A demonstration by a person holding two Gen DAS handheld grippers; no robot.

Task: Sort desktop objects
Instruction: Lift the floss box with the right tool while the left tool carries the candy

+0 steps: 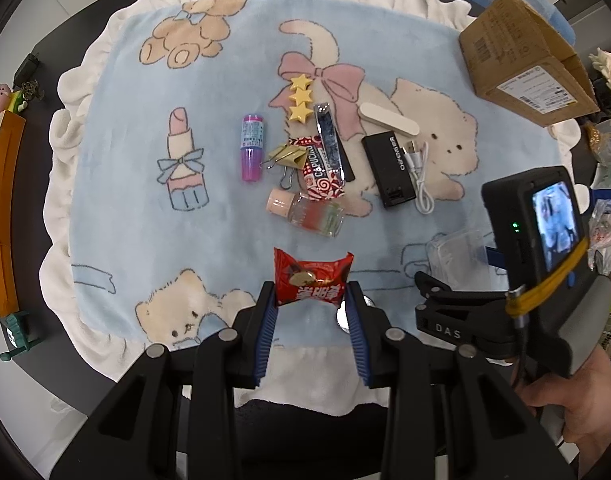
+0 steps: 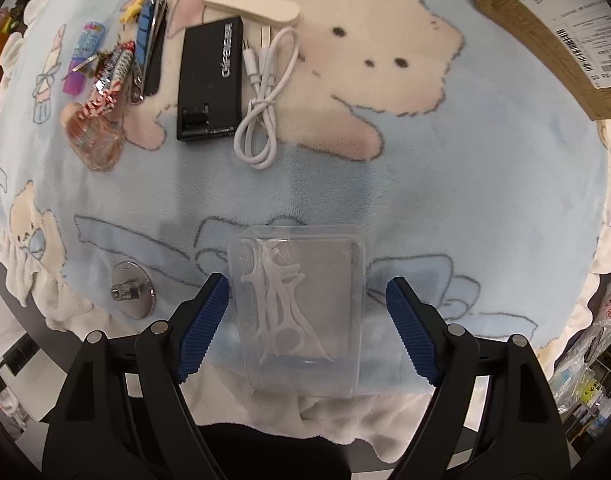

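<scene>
Left gripper (image 1: pixel 311 312): clamped on a red candy (image 1: pixel 312 282), held above the blanket (image 1: pixel 145 208).
Right gripper (image 2: pixel 307 320): jaws spread wide, either side of a clear box (image 2: pixel 301 312) of floss picks, not pressing it.
Box: lies flat at the blanket's near edge.
Disc (image 2: pixel 132 290): just left of the box.

Both cameras ride on the hand-held grippers and look almost straight down onto the blue blanket (image 1: pixel 145 208) spread over the table. The left one sits higher and takes in nearly the whole blanket; the right one hangs closer. Both catch the black charger (image 1: pixel 387 168) (image 2: pixel 209 80), the white cable (image 1: pixel 419 176) (image 2: pixel 265 92) and the cardboard box (image 1: pixel 521 60) (image 2: pixel 553 28).
</scene>
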